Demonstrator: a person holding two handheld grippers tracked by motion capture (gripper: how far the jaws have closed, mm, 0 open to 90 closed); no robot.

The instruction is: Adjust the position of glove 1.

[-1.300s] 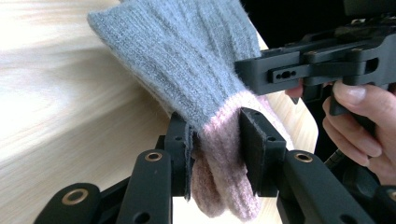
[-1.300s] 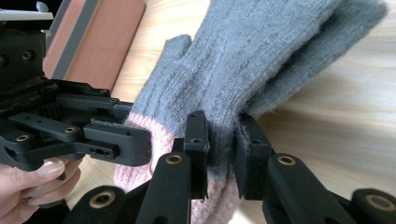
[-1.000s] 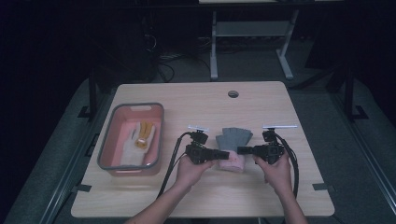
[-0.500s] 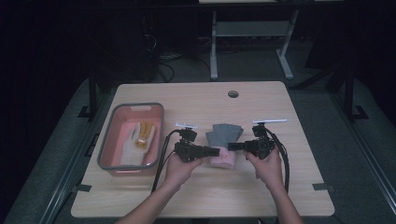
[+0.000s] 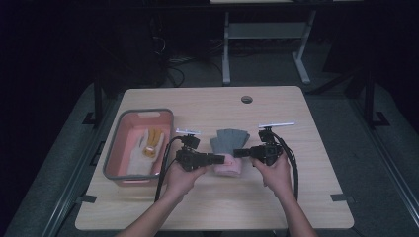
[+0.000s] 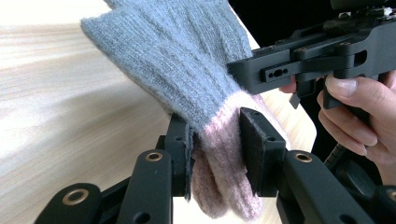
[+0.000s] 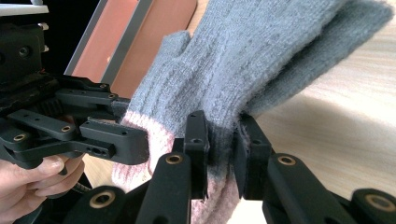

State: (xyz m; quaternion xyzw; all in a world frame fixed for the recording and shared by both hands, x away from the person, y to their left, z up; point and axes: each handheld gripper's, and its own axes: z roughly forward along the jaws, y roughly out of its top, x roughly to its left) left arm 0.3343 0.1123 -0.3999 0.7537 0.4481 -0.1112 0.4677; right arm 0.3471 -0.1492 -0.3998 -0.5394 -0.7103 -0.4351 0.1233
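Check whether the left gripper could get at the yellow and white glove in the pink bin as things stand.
Probably not yet: the left gripper is shut on the grey and pink glove. Otherwise the pink bin sits open-topped beside it, its yellow and white glove uncovered.

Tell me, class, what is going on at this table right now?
A person holds a two-jaw gripper in each hand, and both are clamped on one grey and pink knitted glove. The left gripper pinches it near the pink cuff, and the right gripper grips the opposite edge where grey meets pink. The glove hangs between them above the wooden table. To the left stands a pink tub with a white and yellow glove lying inside.
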